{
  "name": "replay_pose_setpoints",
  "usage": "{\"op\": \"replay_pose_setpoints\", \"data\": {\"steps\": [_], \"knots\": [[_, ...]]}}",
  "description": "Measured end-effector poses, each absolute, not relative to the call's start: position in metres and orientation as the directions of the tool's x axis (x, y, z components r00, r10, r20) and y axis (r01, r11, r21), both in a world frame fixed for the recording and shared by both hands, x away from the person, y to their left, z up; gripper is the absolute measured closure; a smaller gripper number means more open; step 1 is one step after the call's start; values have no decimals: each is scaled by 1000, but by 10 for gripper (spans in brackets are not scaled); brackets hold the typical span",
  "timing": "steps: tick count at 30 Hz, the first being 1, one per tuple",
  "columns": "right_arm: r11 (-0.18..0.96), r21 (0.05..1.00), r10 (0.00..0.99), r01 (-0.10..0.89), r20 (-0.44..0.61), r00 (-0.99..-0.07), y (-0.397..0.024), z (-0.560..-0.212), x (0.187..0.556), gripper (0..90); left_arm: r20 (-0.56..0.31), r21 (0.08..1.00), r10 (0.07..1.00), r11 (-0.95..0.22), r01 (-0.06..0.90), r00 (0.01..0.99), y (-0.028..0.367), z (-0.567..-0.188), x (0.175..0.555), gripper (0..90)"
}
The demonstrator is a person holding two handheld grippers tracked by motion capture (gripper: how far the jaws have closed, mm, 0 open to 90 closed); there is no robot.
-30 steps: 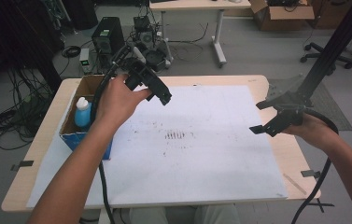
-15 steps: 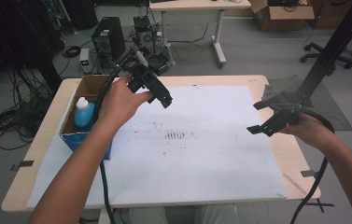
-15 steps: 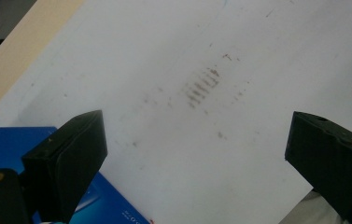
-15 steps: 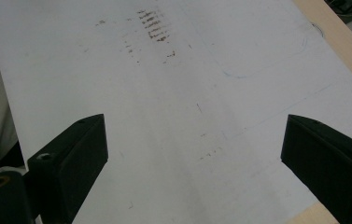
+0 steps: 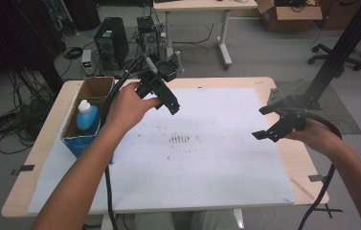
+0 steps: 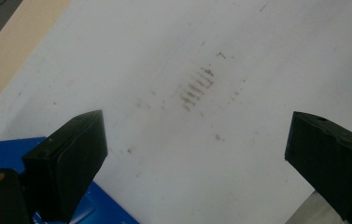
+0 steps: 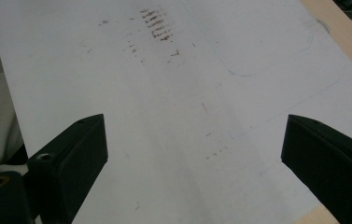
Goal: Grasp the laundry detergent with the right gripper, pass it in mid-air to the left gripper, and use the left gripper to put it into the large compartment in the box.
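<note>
Both tools wide and empty, left tool just right of the cardboard box holding the blue bottle; bottle likely light, rigid, smooth plastic: grip its white neck.

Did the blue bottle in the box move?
No. The bottle sits in the same spot in the box, at the table's left edge, as before.

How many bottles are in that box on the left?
1: a blue bottle with a white cap, upright in the cardboard box at the table's left edge. More could be hidden behind the box walls.
</note>
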State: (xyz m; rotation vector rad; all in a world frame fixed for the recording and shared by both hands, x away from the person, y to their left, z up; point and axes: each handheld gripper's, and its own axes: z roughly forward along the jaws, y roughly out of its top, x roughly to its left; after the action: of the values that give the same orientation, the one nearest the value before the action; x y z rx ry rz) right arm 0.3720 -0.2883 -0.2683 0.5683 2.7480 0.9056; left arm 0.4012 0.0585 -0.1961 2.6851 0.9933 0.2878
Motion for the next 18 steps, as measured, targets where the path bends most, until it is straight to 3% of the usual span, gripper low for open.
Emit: {"op": "replay_pose_setpoints", "data": {"steps": [18], "knots": [[739,602,417,302,-58,-907,-286,-269,375,67,94,314,648,-740,595,756,61,-202,404,64]]}}
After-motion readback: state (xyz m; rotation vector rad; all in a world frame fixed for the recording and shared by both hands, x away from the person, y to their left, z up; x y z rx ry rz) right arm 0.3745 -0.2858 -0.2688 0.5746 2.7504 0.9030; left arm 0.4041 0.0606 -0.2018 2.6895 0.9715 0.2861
